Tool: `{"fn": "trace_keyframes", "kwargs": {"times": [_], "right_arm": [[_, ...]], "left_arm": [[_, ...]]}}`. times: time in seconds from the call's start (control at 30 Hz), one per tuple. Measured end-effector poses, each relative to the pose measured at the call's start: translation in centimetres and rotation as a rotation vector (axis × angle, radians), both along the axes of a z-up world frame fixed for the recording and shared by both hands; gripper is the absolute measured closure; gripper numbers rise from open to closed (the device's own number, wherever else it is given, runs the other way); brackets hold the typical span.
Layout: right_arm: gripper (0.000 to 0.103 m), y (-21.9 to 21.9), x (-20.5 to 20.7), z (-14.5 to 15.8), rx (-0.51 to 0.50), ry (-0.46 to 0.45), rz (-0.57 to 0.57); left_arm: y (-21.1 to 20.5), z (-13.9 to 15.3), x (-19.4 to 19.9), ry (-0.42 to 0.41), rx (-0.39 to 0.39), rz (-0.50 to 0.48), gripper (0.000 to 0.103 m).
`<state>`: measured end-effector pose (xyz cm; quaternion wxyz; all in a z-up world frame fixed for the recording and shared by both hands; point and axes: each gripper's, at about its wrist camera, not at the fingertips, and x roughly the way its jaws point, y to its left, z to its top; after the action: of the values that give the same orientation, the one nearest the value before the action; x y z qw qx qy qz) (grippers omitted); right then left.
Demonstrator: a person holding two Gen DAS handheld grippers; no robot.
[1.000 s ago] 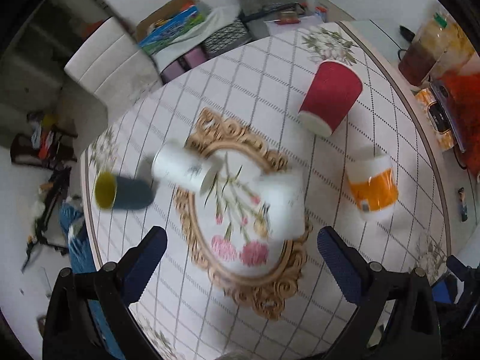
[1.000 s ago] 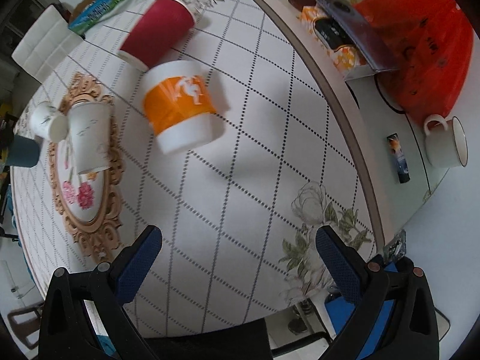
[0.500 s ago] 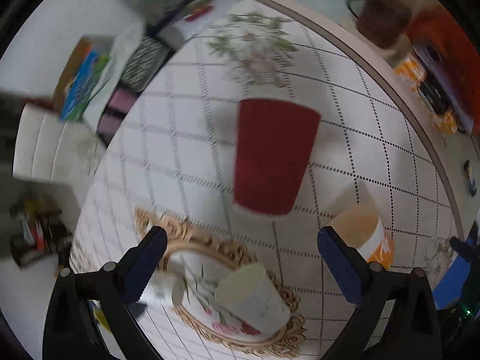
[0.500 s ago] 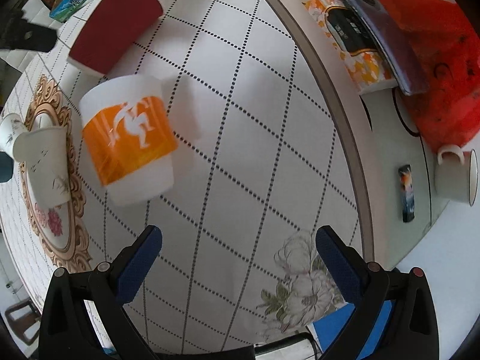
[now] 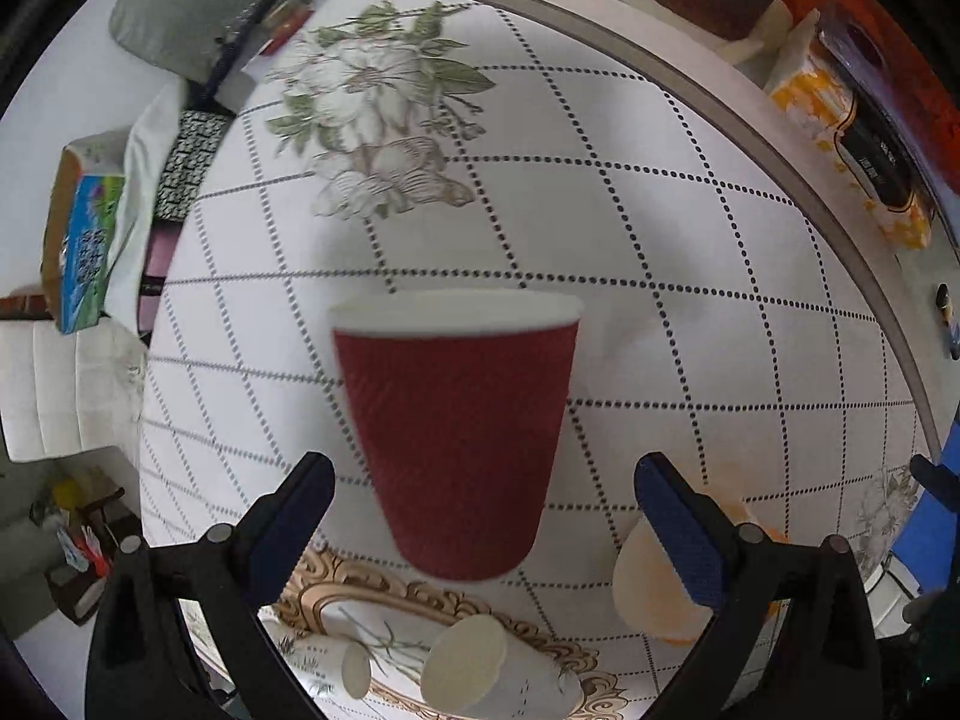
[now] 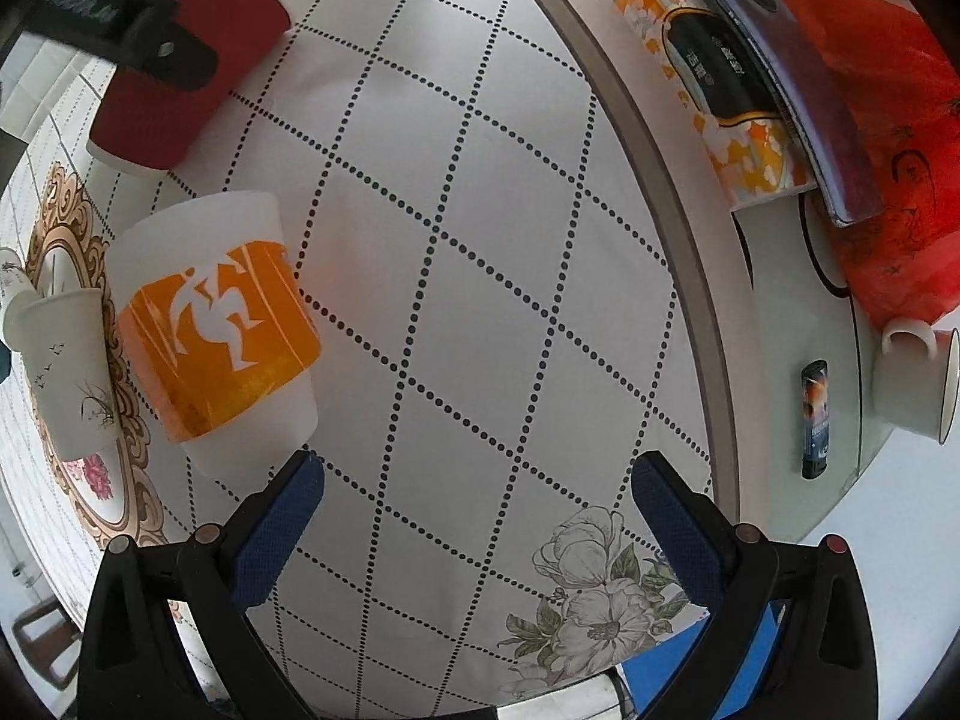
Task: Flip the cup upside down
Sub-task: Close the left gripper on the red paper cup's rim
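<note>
A red ribbed paper cup (image 5: 456, 438) stands upright on the tablecloth, white rim up. My left gripper (image 5: 480, 528) is open, with the cup's lower part between its fingers and gaps on both sides. In the right wrist view the same red cup (image 6: 180, 60) is at the far left, partly covered by the left gripper's finger (image 6: 120, 30). My right gripper (image 6: 477, 531) is open and empty over bare cloth. An orange-and-white cup (image 6: 216, 324) stands just left of its left finger.
White printed cups (image 5: 492, 672) lie on the gold-framed floral mat (image 5: 360, 594). The table's rim (image 6: 672, 240) curves along the right. Beyond it are a tissue box (image 6: 720, 96), a red bag (image 6: 888, 138), a white mug (image 6: 918, 384) and a lighter (image 6: 815, 417).
My left gripper has swung from the mat to the red cup and closed in until the cup sits between its fingers. My right gripper has moved closer to the orange cup.
</note>
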<state>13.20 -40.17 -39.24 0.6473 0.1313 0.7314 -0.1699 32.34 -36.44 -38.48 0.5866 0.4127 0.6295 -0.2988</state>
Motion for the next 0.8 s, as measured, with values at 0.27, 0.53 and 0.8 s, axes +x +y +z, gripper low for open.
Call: {"fn": "trace_keyframes", "kwargs": {"times": [0.27, 0.53, 0.8], "right_arm": [[0.0, 0.3, -0.4, -1.5, -0.005, 0.015, -0.006], [0.0, 0.5, -0.7, -1.6, -0.007, 0.021, -0.014], [0.0, 0.3, -2.2, -0.9, -0.002, 0.016, -0.022]], "left_arm": [[-1.5, -2.0, 0.0, 0.035, 0.016, -0.039, 0.019], [-1.4, -2.0, -0.2, 0.0, 0.003, -0.025, 0.021], [0.2, 0.2, -0.3, -0.032, -0.038, 0.078, 0.022]]}}
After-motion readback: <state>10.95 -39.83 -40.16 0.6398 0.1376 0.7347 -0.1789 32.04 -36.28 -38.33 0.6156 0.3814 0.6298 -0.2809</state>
